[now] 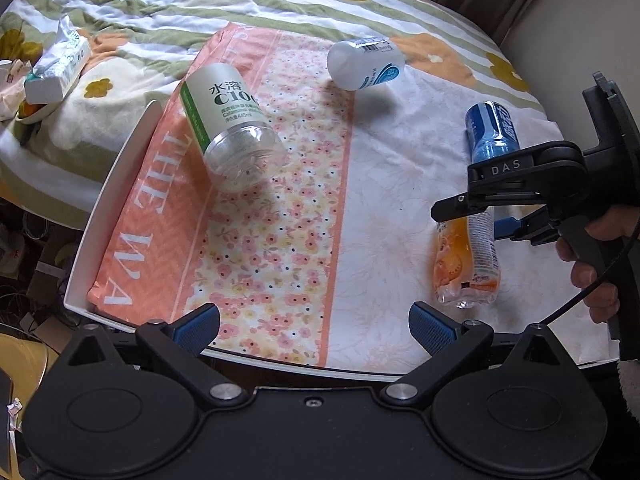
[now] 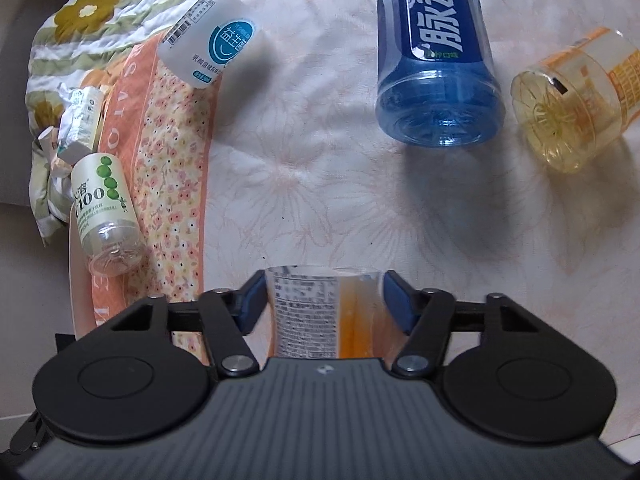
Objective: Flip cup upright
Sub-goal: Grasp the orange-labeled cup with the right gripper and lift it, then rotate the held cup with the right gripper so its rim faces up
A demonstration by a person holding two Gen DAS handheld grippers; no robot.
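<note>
Several cut-bottle cups lie on their sides on a cloth-covered tray (image 1: pixel 120 184). An orange-labelled clear cup (image 1: pixel 468 268) lies at the right; my right gripper (image 1: pixel 476 216) has its fingers on either side of it. In the right wrist view the same cup (image 2: pixel 320 312) sits between the blue pads (image 2: pixel 394 300); contact is unclear. A blue cup (image 1: pixel 492 132) (image 2: pixel 436 68), a white cup (image 1: pixel 364 62) (image 2: pixel 208 44), a green-labelled clear cup (image 1: pixel 232 128) (image 2: pixel 104 212) and a yellow cup (image 2: pixel 572 96) also lie tipped. My left gripper (image 1: pixel 314 328) is open and empty at the tray's near edge.
A floral pink cloth (image 1: pixel 260 240) and a white cloth (image 1: pixel 400 200) cover the tray. A flowered quilt (image 1: pixel 200 0) lies behind. A tissue pack (image 1: pixel 60 68) and small boxes sit at the far left. A person's hand (image 1: pixel 596 264) holds the right gripper's handle.
</note>
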